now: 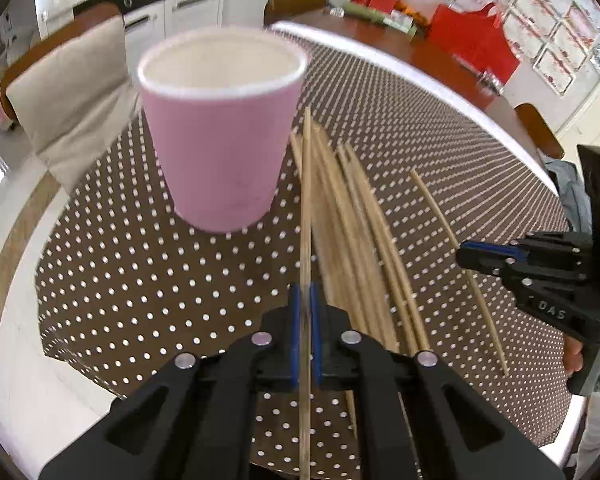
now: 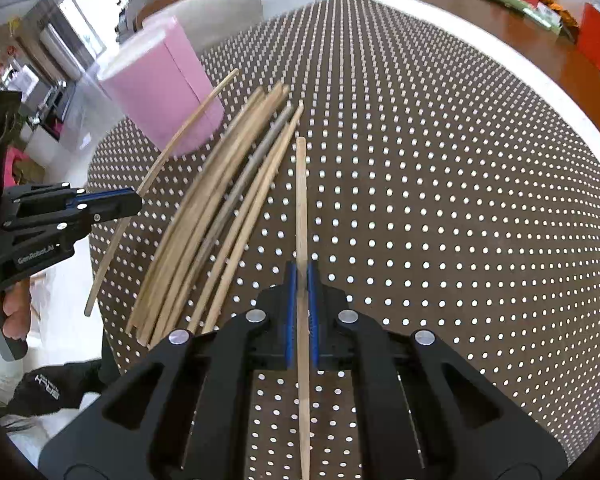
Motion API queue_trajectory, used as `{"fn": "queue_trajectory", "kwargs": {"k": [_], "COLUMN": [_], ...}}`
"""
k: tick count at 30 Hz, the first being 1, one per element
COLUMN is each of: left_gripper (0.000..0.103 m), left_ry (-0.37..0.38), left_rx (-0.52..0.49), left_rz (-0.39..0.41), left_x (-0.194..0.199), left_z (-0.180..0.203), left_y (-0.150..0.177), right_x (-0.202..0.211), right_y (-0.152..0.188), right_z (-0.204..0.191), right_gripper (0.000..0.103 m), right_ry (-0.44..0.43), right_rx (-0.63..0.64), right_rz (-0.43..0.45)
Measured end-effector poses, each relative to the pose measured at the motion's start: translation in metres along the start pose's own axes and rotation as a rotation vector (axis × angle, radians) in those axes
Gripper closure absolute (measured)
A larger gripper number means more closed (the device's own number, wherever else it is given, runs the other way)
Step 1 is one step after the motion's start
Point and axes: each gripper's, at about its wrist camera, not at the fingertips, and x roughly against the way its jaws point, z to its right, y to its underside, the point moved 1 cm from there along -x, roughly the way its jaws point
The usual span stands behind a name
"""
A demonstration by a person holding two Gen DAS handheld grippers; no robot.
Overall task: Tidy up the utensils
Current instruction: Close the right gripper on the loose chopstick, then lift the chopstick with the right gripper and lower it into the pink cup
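Both grippers clamped, one chopstick each. Left gripper [image 1: 306, 308] holds a chopstick [image 1: 307, 200] lifted, its tip near the pink cup [image 1: 220, 140]. Right gripper [image 2: 302, 288] holds another stick [image 2: 301, 200], just right of the pile [image 2: 228, 208] left lying on the dotted cloth [image 2: 460, 200]. Cup stands upright beside the pile's far end.

Step judged: pick-up done, carry to cup in hand. Next is called for: sticks swung over the rim, tilted steeper, then released tip-down.
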Motion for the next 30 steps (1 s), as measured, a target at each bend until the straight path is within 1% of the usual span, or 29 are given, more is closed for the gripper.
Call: {"fn": "queue_trajectory", "kwargs": {"k": [1, 2, 3, 6, 8, 9, 11, 12, 13, 16, 18, 19, 21, 22, 25, 26, 28, 30], "left_gripper": [0.098, 0.098, 0.098, 0.098, 0.098, 0.098, 0.098, 0.098, 0.098, 0.098, 0.098, 0.098, 0.098, 0.098, 0.098, 0.098, 0.098, 0.098], "left_ry": [0.005, 0.012, 0.023, 0.059, 0.075, 0.082, 0.103, 0.115, 0.118, 0.139, 0.119, 0.105, 0.087, 0.077, 0.061, 0.041, 0.032, 0.016], "left_rx": [-0.003, -0.013, -0.020, -0.041, -0.055, -0.058, -0.062, -0.068, -0.071, -0.074, -0.079, -0.081, -0.075, -0.070, -0.051, -0.041, -0.023, -0.011], "left_rz": [0.022, 0.051, 0.078, 0.165, 0.252, 0.278, 0.343, 0.391, 0.416, 0.533, 0.608, 0.653, 0.714, 0.739, 0.834, 0.861, 0.894, 0.930], "left_x": [0.009, 0.016, 0.026, 0.045, 0.062, 0.067, 0.082, 0.094, 0.096, 0.119, 0.130, 0.135, 0.141, 0.144, 0.145, 0.146, 0.145, 0.143], "left_z": [-0.001, 0.000, 0.003, 0.006, 0.010, 0.011, 0.012, 0.011, 0.023, 0.020, 0.018, 0.017, 0.011, 0.010, 0.001, -0.001, -0.006, -0.010], "left_y": [0.001, 0.001, 0.007, 0.004, 0.002, 0.001, -0.003, -0.004, -0.018, -0.024, -0.028, -0.030, -0.036, -0.038, -0.049, -0.051, -0.059, -0.065], "right_x": [0.009, 0.015, 0.022, 0.041, 0.060, 0.072, 0.088, 0.097, 0.103, 0.123, 0.131, 0.129, 0.134, 0.128, 0.126, 0.129, 0.132, 0.138], "right_y": [0.009, 0.011, 0.012, 0.009, 0.004, 0.001, -0.006, -0.011, -0.016, -0.033, -0.049, -0.054, -0.068, -0.080, -0.100, -0.107, -0.121, -0.125], "right_z": [0.006, 0.009, 0.012, 0.014, 0.021, 0.025, 0.024, 0.023, 0.021, 0.013, 0.008, -0.005, -0.014, -0.026, -0.052, -0.055, -0.063, -0.070], "right_gripper": [0.097, 0.097, 0.097, 0.097, 0.097, 0.097, 0.097, 0.097, 0.097, 0.097, 0.097, 0.097, 0.097, 0.097, 0.097, 0.097, 0.097, 0.097], "right_ry": [-0.010, -0.018, -0.026, -0.047, -0.063, -0.067, -0.093, -0.105, -0.118, -0.142, -0.166, -0.169, -0.175, -0.181, -0.184, -0.185, -0.193, -0.192], "right_rx": [-0.008, -0.013, -0.021, -0.042, -0.058, -0.062, -0.062, -0.060, -0.050, -0.030, -0.018, -0.011, 0.008, 0.013, 0.036, 0.042, 0.055, 0.071], "right_rz": [0.017, 0.036, 0.067, 0.128, 0.188, 0.213, 0.261, 0.290, 0.302, 0.345, 0.369, 0.383, 0.418, 0.429, 0.469, 0.482, 0.497, 0.510]}}
